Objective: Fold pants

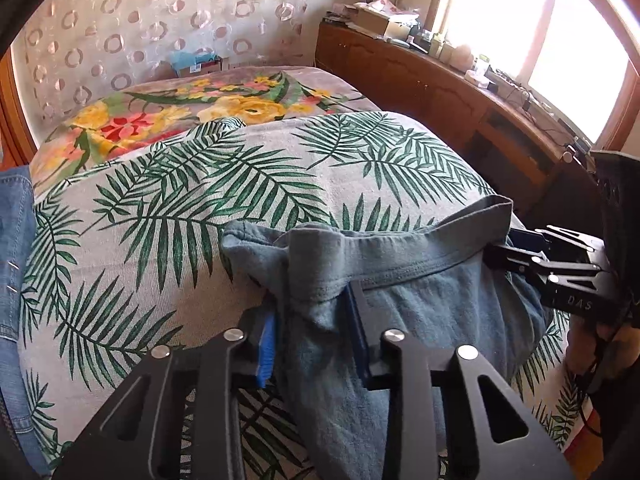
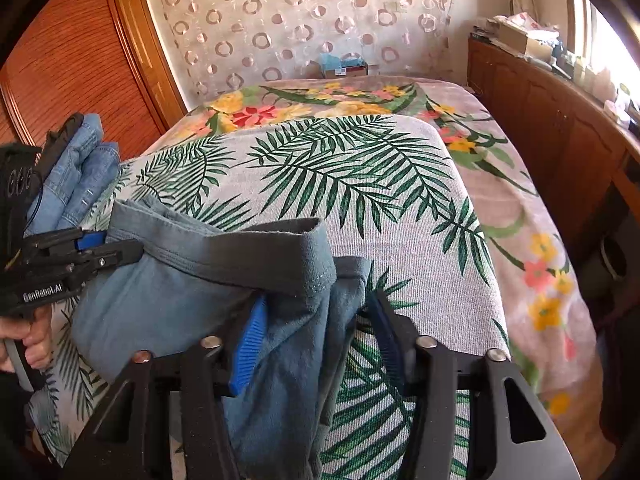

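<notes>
Left gripper is clamped on a bunched end of the pants, blue pads pressing cloth from both sides with only the fabric's thickness between them. Right gripper grips the other end the same way, jaws partly closed around a thick fold that hangs down between them. The waistband stretches straight from one gripper to the other, so the pants' held edge runs side to side across both views, the body sagging below it. The pants hang just above the palm-print cover, right in front of both grippers. Beyond the left gripper, off to its left, lies folded denim. Farther ahead, a floral blanket.
</notes>
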The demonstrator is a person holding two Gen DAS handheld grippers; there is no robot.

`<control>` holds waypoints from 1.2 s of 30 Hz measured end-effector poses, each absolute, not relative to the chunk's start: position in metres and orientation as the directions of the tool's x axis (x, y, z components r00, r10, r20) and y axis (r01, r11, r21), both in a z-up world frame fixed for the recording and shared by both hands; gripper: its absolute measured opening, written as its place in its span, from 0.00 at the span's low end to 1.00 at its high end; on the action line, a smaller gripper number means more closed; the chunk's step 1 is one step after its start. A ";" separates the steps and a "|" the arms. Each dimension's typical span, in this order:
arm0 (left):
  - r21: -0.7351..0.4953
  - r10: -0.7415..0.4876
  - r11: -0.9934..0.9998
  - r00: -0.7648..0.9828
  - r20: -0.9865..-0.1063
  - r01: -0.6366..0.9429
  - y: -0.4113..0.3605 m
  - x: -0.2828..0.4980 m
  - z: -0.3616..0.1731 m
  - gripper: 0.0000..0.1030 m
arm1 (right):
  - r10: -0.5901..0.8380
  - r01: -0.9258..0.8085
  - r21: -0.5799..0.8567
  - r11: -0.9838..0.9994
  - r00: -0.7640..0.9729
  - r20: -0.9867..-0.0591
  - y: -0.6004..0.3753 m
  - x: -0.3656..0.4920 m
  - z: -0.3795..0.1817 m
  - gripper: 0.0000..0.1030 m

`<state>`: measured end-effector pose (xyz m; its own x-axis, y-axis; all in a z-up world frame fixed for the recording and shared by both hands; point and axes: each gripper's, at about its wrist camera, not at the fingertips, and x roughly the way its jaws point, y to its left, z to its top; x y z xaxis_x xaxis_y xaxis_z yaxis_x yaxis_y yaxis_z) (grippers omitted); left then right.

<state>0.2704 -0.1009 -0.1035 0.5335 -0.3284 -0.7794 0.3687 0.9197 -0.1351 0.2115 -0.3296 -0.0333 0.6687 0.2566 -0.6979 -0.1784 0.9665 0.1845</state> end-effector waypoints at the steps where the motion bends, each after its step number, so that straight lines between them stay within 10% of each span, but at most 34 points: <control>1: -0.125 -0.322 0.920 0.537 -0.780 0.371 -0.102 0.269 -0.102 0.28 | 0.264 -0.179 0.194 0.965 0.666 -0.698 -0.331 0.211 -0.033 0.37; 9: -0.111 -0.326 0.918 0.568 -0.755 0.380 -0.100 0.257 -0.092 0.23 | 0.273 -0.192 0.194 0.962 0.665 -0.695 -0.324 0.206 -0.032 0.12; 36: -0.077 -0.351 0.920 0.722 -0.596 0.384 -0.060 0.194 -0.010 0.22 | 0.315 -0.294 0.123 0.948 0.809 -0.495 -0.288 0.139 0.032 0.10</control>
<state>0.1944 -0.0598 -0.0100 0.7219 -0.3512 -0.5963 0.3839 0.9201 -0.0772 0.1386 -0.2876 0.0322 0.8094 0.3155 -0.4953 -0.2939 0.9478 0.1234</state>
